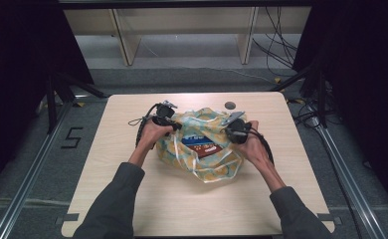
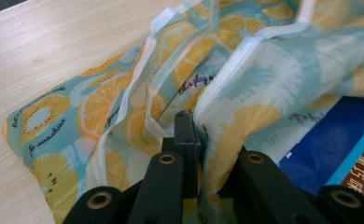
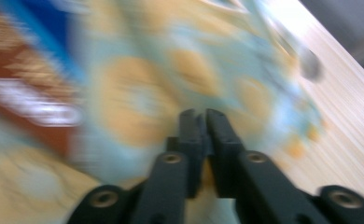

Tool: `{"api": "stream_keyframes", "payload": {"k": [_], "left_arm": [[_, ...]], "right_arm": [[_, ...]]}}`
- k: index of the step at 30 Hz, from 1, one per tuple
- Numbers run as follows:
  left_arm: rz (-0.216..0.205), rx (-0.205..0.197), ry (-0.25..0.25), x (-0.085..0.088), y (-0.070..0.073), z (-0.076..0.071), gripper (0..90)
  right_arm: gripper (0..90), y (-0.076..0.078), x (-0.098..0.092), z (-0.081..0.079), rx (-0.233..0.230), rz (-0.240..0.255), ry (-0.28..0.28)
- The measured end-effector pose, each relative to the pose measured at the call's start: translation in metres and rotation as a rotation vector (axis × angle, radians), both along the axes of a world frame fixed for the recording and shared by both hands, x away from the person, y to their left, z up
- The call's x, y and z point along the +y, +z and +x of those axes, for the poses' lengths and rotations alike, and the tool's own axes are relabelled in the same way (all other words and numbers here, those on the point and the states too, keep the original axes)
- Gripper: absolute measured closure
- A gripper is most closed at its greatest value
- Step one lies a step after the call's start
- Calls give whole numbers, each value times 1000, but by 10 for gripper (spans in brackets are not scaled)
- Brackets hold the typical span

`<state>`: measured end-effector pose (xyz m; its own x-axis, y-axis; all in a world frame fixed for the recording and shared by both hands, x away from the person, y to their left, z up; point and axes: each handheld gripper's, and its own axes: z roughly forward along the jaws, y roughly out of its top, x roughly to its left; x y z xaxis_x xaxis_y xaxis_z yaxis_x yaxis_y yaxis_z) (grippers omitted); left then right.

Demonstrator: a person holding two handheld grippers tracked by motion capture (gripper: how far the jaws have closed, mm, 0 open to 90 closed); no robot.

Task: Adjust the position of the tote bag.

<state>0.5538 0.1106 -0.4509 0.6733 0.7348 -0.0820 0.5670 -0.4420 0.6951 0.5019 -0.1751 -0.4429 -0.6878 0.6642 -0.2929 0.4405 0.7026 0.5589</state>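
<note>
Seen from the high view on a pale wooden bench [image 1: 132,199], near its middle: a fruit-print bag [image 1: 217,169], teal and yellow, with orange and kiwi slices and white trim, mouth pulled wide between two hands.

At the left side of the bag, left hand [image 1: 151,133] wrapped around the left gripper [image 1: 174,125], black cable looping off behind it toward the bench's far left. In the left gripper view, jaws closed together on a fold of the bag [image 2: 124,102] at its white-edged rim, thin cloth bunched over and around the left gripper [image 2: 189,128]. Printed script legible on the fabric, partly "for sunshine". Bare bench [image 2: 40,42] beyond the bag's outer side.

Inside the open mouth, a blue box [image 1: 196,141] and next to it a red-brown packet [image 1: 211,151] with white lettering, both lying flat within the bag. Same blue box [image 2: 329,144] at the right of the left gripper view, under the lifted cloth.

At the right side of the bag, right hand [image 1: 254,144] around the right gripper [image 1: 233,133], grey plate on top. Right gripper view heavily blurred: jaws of the right gripper [image 3: 200,116] pressed nearly together, clamped on bag cloth as far as the blur allows. Blurred red-brown packet [image 3: 21,93] at left.

Farther right on the bench, a small dark round disc [image 1: 230,105] near the far edge, apart from the bag.
</note>
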Motion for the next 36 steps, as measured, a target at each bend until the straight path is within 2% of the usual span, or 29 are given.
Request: {"api": "stream_keyframes", "payload": {"k": [1,2,3,4,5,6,8,10,11,12,13,14,15,16,17,18,19,20,21,23,24,25,26,27,30,32,35,36], "left_arm": [[0,0,0,0,0,0,847],[0,3,-6,-1,0,-1,847],[7,4,-13,-2,0,-1,859],[10,5,-23,-5,-1,-2,860],[15,7,-31,-7,-2,-2,858],[17,5,-33,-9,-2,-2,856],[34,11,-48,-11,-3,-2,852],[17,16,-30,-12,-6,-1,842],[19,16,-31,-11,-6,-1,836],[14,20,-29,-11,-6,-1,830],[14,20,-29,-11,-6,-1,827],[2,19,-24,-11,-5,-1,827],[7,19,-28,-11,-4,-1,827],[2,6,-16,-12,-3,-2,834],[2,6,-16,-12,-3,-2,840],[14,13,-25,-13,-1,-1,848],[2,16,-15,-14,-2,-1,855],[2,16,-15,-14,-2,-1,860],[7,14,-14,-15,-2,-1,865],[14,17,-24,-16,-3,-1,872],[14,17,-24,-16,-3,-1,876],[5,8,-23,-15,-3,-2,878],[1,9,-22,-15,-2,-3,879],[-2,5,-25,-14,-1,-3,879],[-17,7,-32,-12,1,-4,876],[-19,6,-48,-15,2,-6,872],[-12,1,-57,-19,1,-6,870],[7,10,-56,-21,0,-6,869]], "right_arm": [[873,0,0,0,0,0,0],[893,-3,-7,8,-2,-9,-32],[900,-13,-18,21,8,-68,-106],[900,-19,-23,27,34,-71,-116],[900,-25,-26,30,78,-38,-123],[900,-28,-28,31,91,-27,-145],[900,-25,-29,29,92,-22,-142],[887,-15,-31,25,92,29,-111],[882,-9,-33,23,67,65,-97],[879,-1,-34,20,70,116,-88],[879,-1,-34,20,70,116,-88],[879,7,-34,16,93,190,-89],[879,12,-32,12,68,246,-78],[884,25,-26,4,67,307,-42],[884,25,-26,4,67,307,-42],[900,30,-13,-5,86,326,27],[900,29,-6,-7,85,328,95],[900,28,3,-12,129,308,111],[900,23,13,-14,149,290,149],[900,13,32,-19,170,222,182],[900,13,32,-19,170,222,182],[900,4,44,-17,138,114,186],[900,2,47,-15,151,66,165],[900,0,46,-10,125,37,154],[900,-2,36,7,63,-29,22],[900,-5,25,20,81,3,-48],[900,-6,18,30,75,31,-79],[900,-5,10,35,90,91,-94]]}}
